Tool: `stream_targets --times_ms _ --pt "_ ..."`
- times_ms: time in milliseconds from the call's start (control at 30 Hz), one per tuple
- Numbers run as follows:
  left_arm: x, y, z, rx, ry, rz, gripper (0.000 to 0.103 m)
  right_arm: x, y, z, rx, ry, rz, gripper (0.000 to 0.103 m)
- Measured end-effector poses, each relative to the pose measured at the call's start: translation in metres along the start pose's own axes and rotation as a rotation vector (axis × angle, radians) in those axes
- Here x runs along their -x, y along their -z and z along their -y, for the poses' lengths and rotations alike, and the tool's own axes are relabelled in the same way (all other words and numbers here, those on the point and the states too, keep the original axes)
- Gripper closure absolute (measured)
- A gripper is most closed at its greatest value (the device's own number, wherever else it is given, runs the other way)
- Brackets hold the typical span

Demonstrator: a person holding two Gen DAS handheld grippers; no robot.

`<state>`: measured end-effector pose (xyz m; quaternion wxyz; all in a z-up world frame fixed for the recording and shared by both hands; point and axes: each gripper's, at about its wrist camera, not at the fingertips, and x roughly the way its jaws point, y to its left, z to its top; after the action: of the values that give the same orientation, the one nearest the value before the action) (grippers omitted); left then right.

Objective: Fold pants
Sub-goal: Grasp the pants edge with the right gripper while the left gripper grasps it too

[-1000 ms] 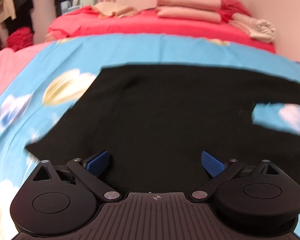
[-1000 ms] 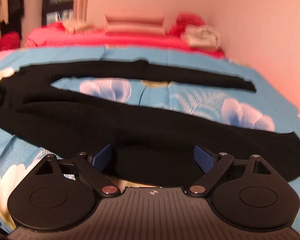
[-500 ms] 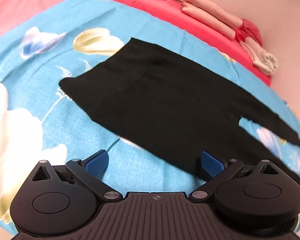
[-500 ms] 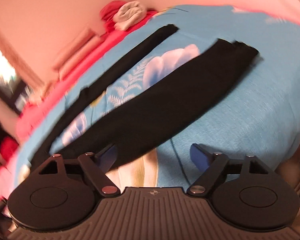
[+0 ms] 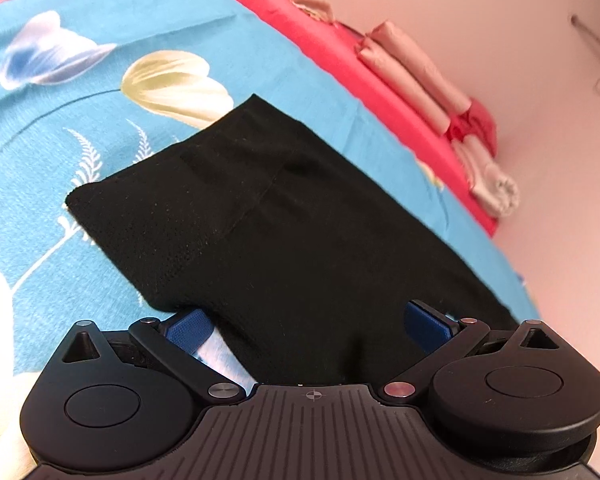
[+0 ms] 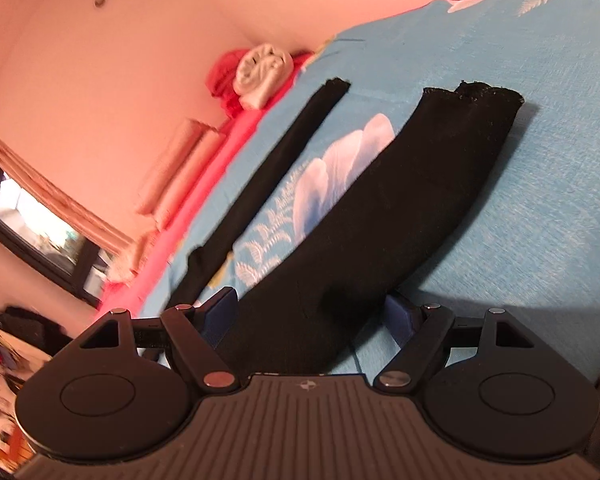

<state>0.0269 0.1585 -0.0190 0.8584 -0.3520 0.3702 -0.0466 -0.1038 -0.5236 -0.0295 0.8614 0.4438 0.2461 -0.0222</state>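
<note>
Black pants lie spread flat on a blue flowered bedsheet. The left wrist view shows the waist end. My left gripper is open, its blue pads either side of the pants' near edge, with fabric lying between the jaws. The right wrist view shows both legs: the near leg runs away to its cuff, the far leg lies apart beside it. My right gripper is open, straddling the near leg's lower part.
Folded pink bedding and a rolled white towel lie on a red cover along the pink wall. The towel also shows in the right wrist view, with a window at the left.
Both grippers tilted and moved down to the pants' near edge. Fabric now lies between each pair of open jaws; half a second ago both grippers were back from that edge.
</note>
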Motion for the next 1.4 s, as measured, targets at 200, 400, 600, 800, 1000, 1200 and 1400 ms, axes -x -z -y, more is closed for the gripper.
stream_targets --times_ms 200,400,600,800,1000,1200,1400 --pt "0.008 0.006 -0.002 -0.012 -0.008 0.037 0.0 -0.002 0.007 0.002 0.037 0.005 0.008 0.047" --pt "0.004 0.005 -0.003 0.0 -0.062 0.06 0.0 -0.011 0.01 -0.02 0.218 0.111 0.006 0.073" --pt "0.013 -0.007 0.0 0.004 -0.038 0.083 0.014 -0.017 -0.003 -0.041 0.312 0.165 0.005 0.094" --pt "0.02 -0.034 0.037 -0.096 -0.012 0.144 0.016 -0.028 -0.05 -0.079 0.322 0.065 0.026 0.095" --pt "-0.019 -0.072 0.057 -0.126 -0.025 0.136 0.016 -0.086 -0.108 -0.112 0.332 0.082 -0.059 0.094" --pt "-0.097 -0.123 0.056 -0.113 -0.066 0.014 0.015 -0.195 -0.164 -0.125 0.322 0.18 -0.274 0.088" --pt "-0.146 -0.149 0.034 -0.053 -0.072 -0.105 0.012 -0.257 -0.21 -0.102 0.231 0.127 -0.299 0.081"
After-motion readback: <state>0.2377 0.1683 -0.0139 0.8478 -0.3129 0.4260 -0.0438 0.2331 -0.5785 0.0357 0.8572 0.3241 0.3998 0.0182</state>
